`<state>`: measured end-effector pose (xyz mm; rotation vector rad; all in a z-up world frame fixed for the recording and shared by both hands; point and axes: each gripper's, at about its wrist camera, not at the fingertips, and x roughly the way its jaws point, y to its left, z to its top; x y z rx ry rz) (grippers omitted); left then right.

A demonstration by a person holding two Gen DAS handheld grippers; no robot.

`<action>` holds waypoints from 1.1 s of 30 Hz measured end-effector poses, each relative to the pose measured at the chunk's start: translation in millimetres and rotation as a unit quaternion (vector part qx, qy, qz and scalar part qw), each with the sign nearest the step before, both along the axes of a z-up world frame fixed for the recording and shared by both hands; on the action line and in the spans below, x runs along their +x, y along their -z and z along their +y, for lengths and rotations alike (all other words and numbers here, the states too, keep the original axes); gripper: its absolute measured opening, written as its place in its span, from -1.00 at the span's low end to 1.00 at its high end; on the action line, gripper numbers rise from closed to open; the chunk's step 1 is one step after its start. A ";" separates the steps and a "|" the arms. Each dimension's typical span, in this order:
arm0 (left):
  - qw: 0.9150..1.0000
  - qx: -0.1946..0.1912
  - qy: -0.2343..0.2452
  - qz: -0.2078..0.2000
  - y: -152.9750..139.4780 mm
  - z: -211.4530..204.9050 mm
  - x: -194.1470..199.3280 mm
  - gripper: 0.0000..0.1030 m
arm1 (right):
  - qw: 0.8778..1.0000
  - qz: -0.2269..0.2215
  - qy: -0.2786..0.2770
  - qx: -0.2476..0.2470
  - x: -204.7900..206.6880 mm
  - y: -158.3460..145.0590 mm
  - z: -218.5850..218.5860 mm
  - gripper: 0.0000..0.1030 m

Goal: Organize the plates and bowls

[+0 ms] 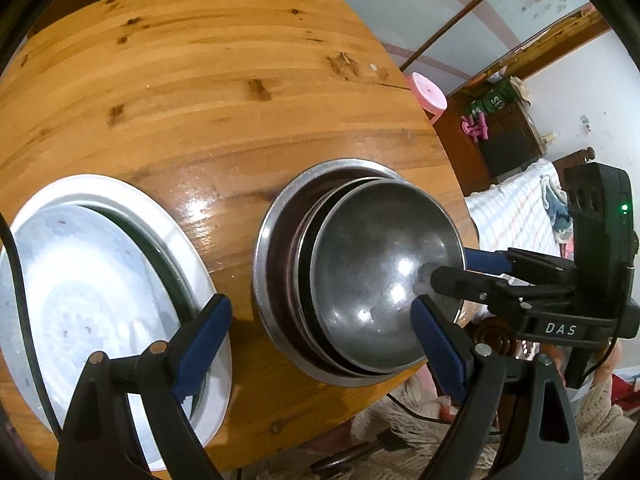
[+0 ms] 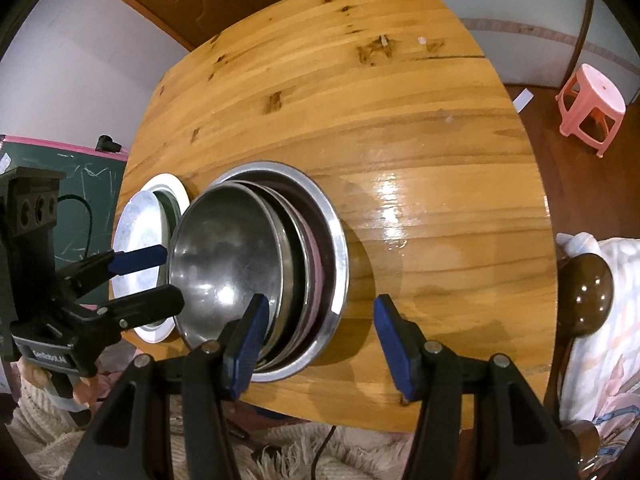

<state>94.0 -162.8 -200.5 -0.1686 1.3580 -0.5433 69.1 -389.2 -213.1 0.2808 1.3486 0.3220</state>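
Nested steel bowls (image 2: pixel 256 264) sit lower centre of the bench (image 2: pixel 360 120) — rim flanked by right gripper (image 2: pixel 320 340), fingers apart, nothing held. Left gripper (image 1: pixel 320 344), spread wide and empty, straddles bowls and plates (image 1: pixel 100 280).

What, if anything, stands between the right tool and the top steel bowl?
Nothing visible does. The right tool is open and straddles the nested stack's near rim, one finger over the top steel bowl, the other over the wooden table.
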 end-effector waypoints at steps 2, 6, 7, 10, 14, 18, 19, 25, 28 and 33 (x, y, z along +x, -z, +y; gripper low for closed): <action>1.000 -0.006 0.001 0.006 3.1 0.1 1.4 0.74 | 1.000 0.007 -0.002 0.004 1.4 3.3 1.4 0.05; 1.000 -0.009 0.001 0.015 5.6 1.0 1.4 0.71 | 1.000 0.016 -0.007 0.011 3.1 6.7 2.3 -0.07; 1.000 -0.009 0.001 0.017 5.9 1.5 1.3 0.70 | 1.000 0.018 -0.010 0.013 3.3 6.6 3.0 -0.08; 1.000 -0.010 0.005 0.025 8.3 -0.3 2.1 0.54 | 1.000 0.016 -0.016 0.009 3.8 5.2 4.6 -0.23; 0.999 -0.007 0.011 0.030 10.8 -2.0 1.8 0.47 | 1.000 0.016 -0.021 -0.003 4.2 4.0 7.0 -0.34; 0.999 -0.007 0.012 0.040 15.6 -1.9 3.5 0.34 | 1.000 0.015 -0.015 -0.007 4.1 4.5 4.6 -0.44; 0.999 -0.007 0.013 0.043 17.1 -2.0 3.3 0.31 | 1.000 0.016 -0.014 -0.008 4.3 4.9 5.1 -0.44; 0.998 -0.010 0.017 0.055 21.2 -4.4 2.6 0.16 | 0.999 0.020 -0.016 -0.021 5.9 4.0 9.1 -0.45; 0.998 -0.006 0.015 0.056 21.6 -5.1 3.4 0.10 | 0.999 0.020 -0.018 -0.030 6.8 3.8 12.1 -0.44; 0.998 -0.003 0.004 0.061 24.2 1.2 5.6 -0.12 | 0.999 0.027 -0.018 -0.027 8.9 4.0 11.7 -0.33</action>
